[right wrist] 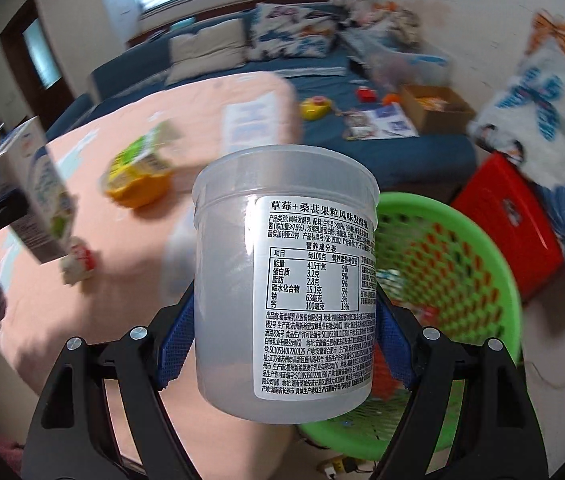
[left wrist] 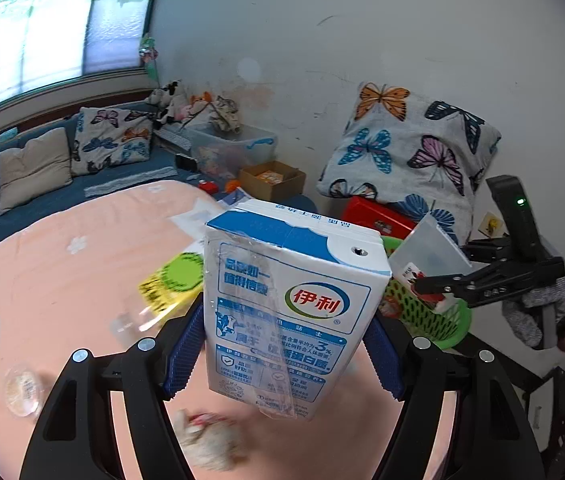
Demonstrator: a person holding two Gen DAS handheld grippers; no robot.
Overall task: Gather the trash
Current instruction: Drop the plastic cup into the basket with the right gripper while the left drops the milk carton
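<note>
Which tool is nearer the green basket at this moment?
Right. The right tool, gripping the yogurt tub, is right beside the green basket. The left tool, holding the milk carton, is farther back over the pink bed.

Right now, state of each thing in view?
left gripper: shut on milk carton
milk carton: held off the table, tilted
right gripper: shut on yogurt cup
yogurt cup: held, no lid, looks empty
green basket: beside the table, some trash inside
yellow wrapper: lying on the table
crumpled tissue: lying on the table
</note>
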